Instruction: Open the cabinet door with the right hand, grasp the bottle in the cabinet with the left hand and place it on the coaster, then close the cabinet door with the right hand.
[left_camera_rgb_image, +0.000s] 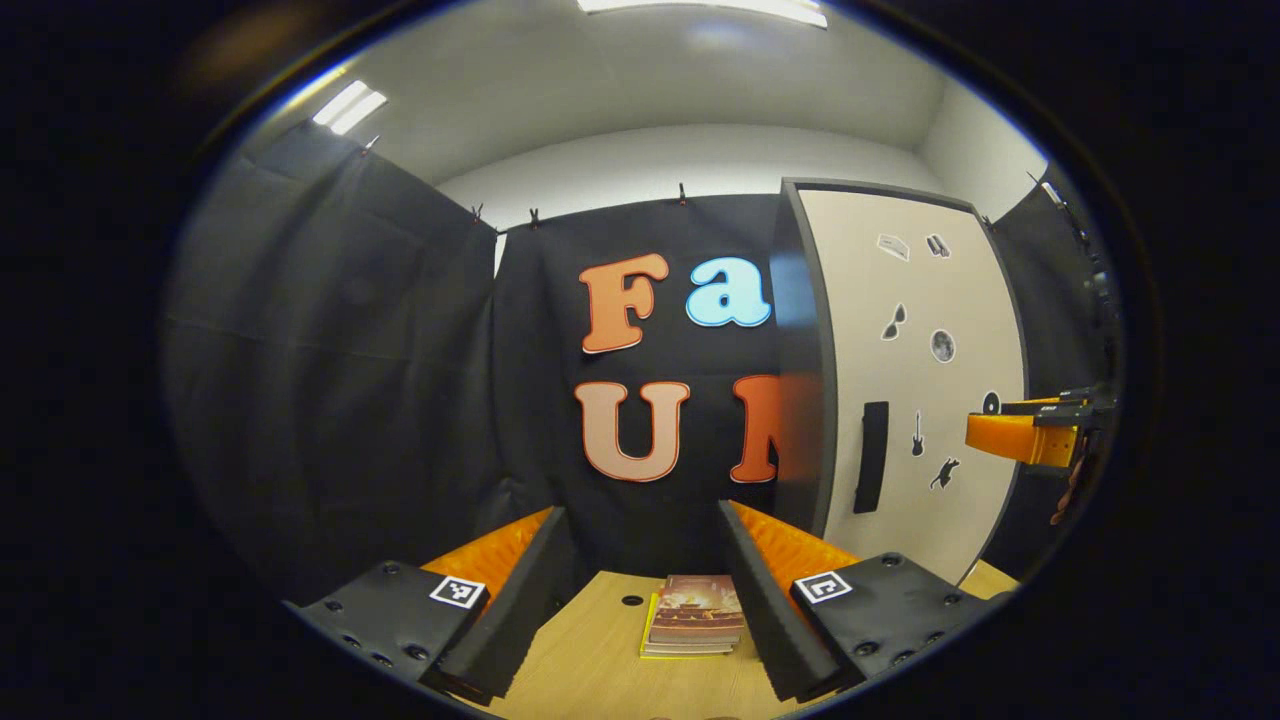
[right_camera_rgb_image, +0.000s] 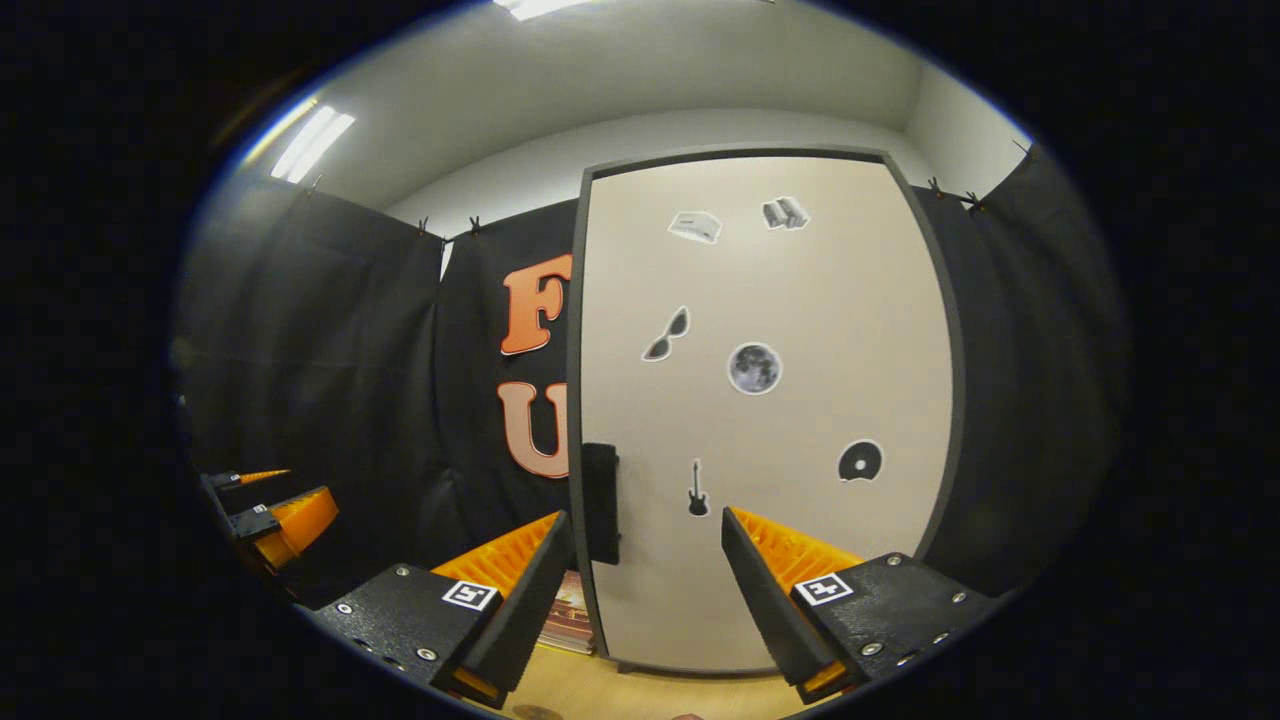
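The cabinet (right_camera_rgb_image: 760, 400) stands upright on the table, and its beige door, dotted with small stickers, is closed. Whatever is inside is hidden. A black vertical handle (right_camera_rgb_image: 601, 503) sits on the door's left edge. My right gripper (right_camera_rgb_image: 645, 515) is open just in front of the door's lower half, with the handle a little beyond its left finger and nothing between the fingers. In the left gripper view the cabinet (left_camera_rgb_image: 920, 400) stands to the right with its handle (left_camera_rgb_image: 872, 456) facing me. My left gripper (left_camera_rgb_image: 640, 510) is open and empty, above the table.
A small stack of books (left_camera_rgb_image: 695, 615) lies on the wooden table (left_camera_rgb_image: 590, 670) left of the cabinet, near a round cable hole (left_camera_rgb_image: 632, 601). The right gripper (left_camera_rgb_image: 1030, 435) shows at the far right, the left gripper (right_camera_rgb_image: 275, 510) at the far left. Black cloth walls surround the booth.
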